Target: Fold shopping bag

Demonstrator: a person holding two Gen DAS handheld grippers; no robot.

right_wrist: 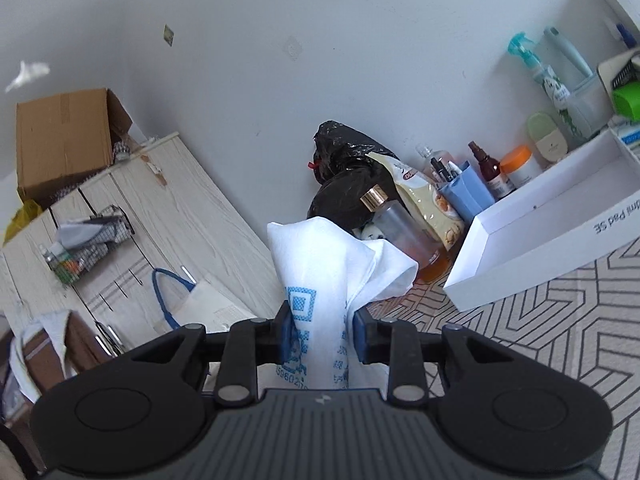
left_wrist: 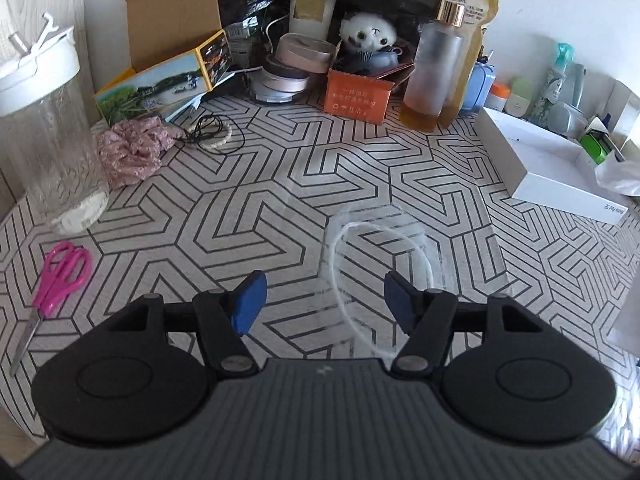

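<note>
Right claw [right_wrist: 322, 336] is pinching the white shopping bag [right_wrist: 320, 280], blue print facing us, fabric bunched and flopping over above the pads, lifted off the counter [right_wrist: 560, 340] at lower right, probably to let it hang straight for a fold. Left claw [left_wrist: 324, 300] is spread wide with nothing between its pads, over a faint clear loop lying on the pattern. Crowding the work area: white box [right_wrist: 540, 248] at right, amber bottle [right_wrist: 404, 236] right behind the bag, pink scissors [left_wrist: 60, 276] at lower left, glass jar [left_wrist: 44, 136] at left.
</note>
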